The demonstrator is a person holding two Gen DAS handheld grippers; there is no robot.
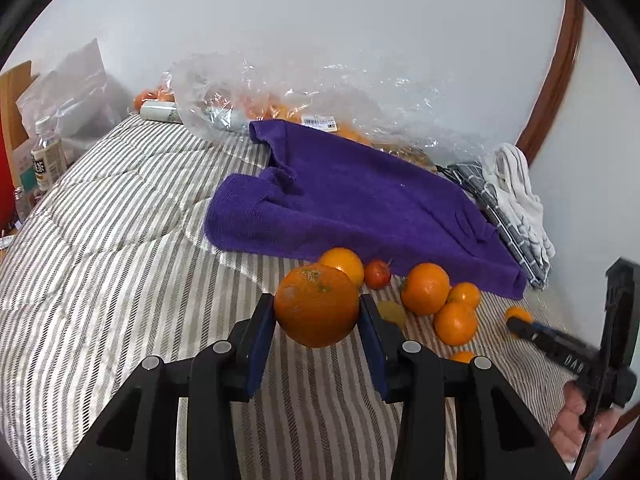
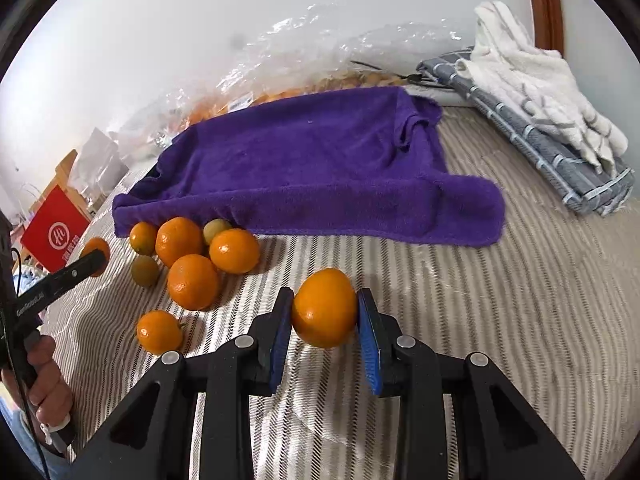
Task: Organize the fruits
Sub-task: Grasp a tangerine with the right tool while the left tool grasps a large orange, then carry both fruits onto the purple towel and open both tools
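A large orange (image 1: 316,305) is gripped between the blue pads of the left tool (image 1: 318,312), whose jaws are closed onto its sides; its speckled stem end is turned upward and away from the camera. It is held just above the striped bed cover (image 1: 120,260). A smaller orange (image 2: 325,307) is clamped in the right tool (image 2: 325,322), with its jaws pressed against both sides. That fruit is slightly egg-shaped, its long axis tilted from lower left to upper right, with the dimpled end low on the left. A cluster of loose oranges (image 2: 192,280) is seen on the bed beside the front edge of a purple towel (image 2: 312,160). Behind the towel, a clear plastic bag (image 1: 304,96) with more fruit is seen.
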